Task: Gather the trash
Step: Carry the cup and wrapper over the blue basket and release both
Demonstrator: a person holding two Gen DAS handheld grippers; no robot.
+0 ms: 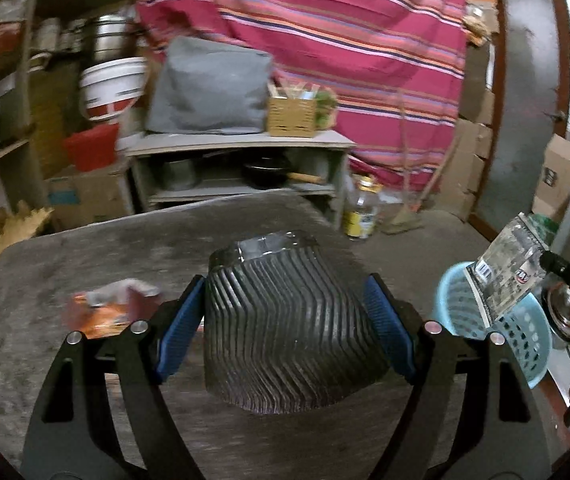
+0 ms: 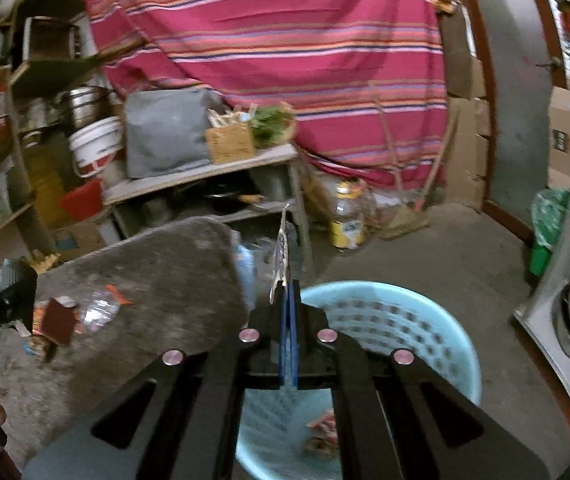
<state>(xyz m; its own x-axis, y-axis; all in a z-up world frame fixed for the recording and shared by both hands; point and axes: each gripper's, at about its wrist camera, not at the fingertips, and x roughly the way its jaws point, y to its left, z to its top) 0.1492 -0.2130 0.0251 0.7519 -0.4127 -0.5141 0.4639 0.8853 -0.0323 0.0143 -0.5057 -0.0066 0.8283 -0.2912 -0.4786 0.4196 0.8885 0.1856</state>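
The left tool [image 1: 285, 312] has its blue pads spread wide around a dark ribbed plastic container [image 1: 285, 328], gripping it by the sides above the grey worktop [image 1: 65, 260]. The right tool [image 2: 289, 304] is clamped tight on a thin printed wrapper [image 2: 281, 256], held upright over the light blue perforated basket [image 2: 405, 320], which already has scraps in its bottom. On the worktop lie an orange wrapper [image 1: 105, 312] and a crushed clear bottle [image 2: 99, 312].
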